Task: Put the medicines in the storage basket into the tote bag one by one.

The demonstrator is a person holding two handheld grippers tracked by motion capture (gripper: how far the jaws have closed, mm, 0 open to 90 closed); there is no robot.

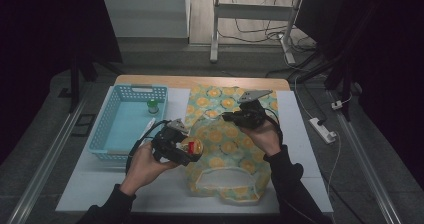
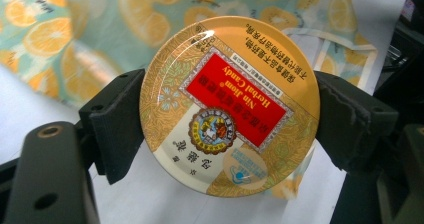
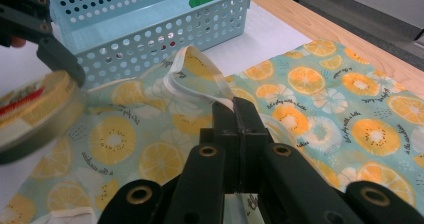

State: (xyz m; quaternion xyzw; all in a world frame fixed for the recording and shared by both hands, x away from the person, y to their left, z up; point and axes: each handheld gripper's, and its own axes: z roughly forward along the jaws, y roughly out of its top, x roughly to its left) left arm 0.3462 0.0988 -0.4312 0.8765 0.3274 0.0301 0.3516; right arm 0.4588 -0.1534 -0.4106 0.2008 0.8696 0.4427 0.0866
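One round, glossy candy tin (image 2: 230, 106) sits clamped in the left gripper (image 1: 186, 150), above one citrus-print fabric bag (image 1: 225, 149). The right gripper (image 3: 239, 115) pinches the bag's edge beside one perforated blue plastic basket (image 1: 107, 126).

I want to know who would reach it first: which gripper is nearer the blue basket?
Left. The left gripper, clamping the candy tin, sits just off the blue basket; the right gripper, pinching the fruit-print bag, is farther across.

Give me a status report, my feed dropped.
Left gripper shut on candy tin, held above the table. Right gripper shut on fruit-print bag, lifting its edge. Blue basket beside, nothing blocking.
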